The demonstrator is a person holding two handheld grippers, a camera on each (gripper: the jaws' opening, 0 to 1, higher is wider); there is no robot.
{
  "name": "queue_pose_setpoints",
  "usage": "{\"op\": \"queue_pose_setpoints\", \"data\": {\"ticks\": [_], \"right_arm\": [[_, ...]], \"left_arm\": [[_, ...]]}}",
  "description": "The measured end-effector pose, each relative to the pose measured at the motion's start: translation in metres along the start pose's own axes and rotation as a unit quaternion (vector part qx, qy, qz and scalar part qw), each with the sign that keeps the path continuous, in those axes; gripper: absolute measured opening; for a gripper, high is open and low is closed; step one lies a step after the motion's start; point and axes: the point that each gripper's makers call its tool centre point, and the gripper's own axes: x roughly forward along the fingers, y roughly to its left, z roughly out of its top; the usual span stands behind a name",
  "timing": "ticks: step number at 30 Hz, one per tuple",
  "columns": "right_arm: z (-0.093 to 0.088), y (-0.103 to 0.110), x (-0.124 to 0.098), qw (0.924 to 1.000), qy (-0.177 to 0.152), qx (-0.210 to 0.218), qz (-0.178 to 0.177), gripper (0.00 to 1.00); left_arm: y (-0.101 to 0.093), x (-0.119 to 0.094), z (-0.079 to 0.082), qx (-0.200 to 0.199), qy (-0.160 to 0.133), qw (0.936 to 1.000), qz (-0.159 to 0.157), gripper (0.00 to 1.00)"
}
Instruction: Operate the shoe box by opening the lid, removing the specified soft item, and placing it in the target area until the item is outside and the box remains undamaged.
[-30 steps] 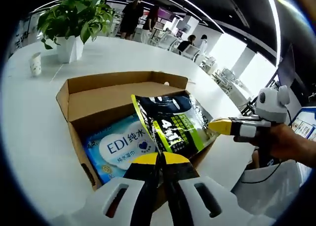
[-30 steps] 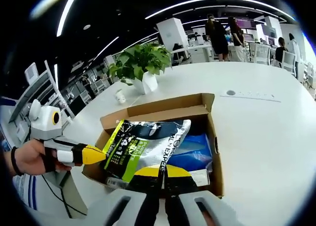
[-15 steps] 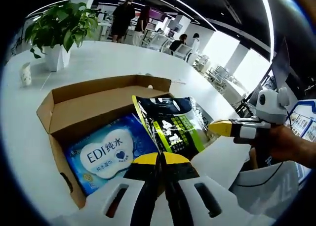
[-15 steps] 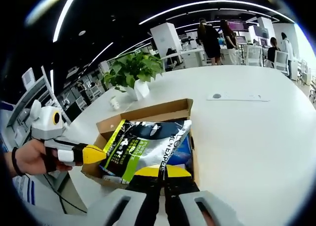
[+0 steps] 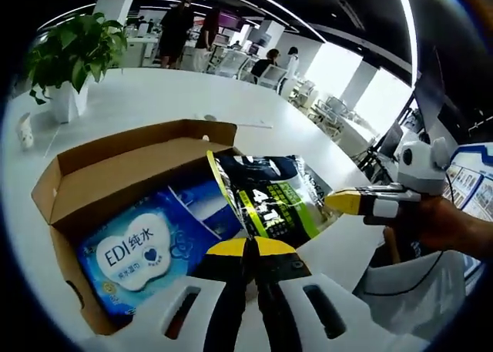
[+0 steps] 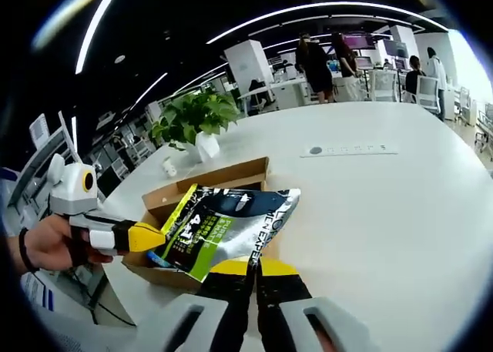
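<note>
Since a second ago your pouch (image 5: 266,198) has risen clear of the shoe box (image 5: 115,163) | both tongs (image 5: 248,248) (image 6: 254,266) clamp its edges | it looks soft, crinkly, slippery: grip the seams, not the belly.

Green-black pouch (image 5: 269,198) above open box (image 5: 115,163)

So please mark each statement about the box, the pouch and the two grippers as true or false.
1. Both grippers hold the green and black pouch. True: left gripper and right gripper are shut on its edges.
2. The cardboard box is closed. False: it is open.
3. A blue wipes pack lies in the box. True.
4. The potted plant stands inside the box. False: it stands on the white table behind it.
</note>
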Motion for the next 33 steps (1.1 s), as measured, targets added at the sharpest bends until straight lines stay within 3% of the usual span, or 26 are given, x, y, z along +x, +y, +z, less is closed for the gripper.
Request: {"op": "queue_pose_setpoints", "data": {"ticks": [24,33], "right_arm": [[-0.009,-0.083,-0.05,0.9986,-0.007,0.025,-0.045,0.0],[-0.01,-0.106,-0.056,0.9979,-0.006,0.033,-0.056,0.0]], "left_arm": [[-0.077,0.062,0.003,0.034,0.025,0.998,-0.047,0.0],[-0.092,0.082,0.003,0.041,0.036,0.9969,-0.057,0.0]]}}
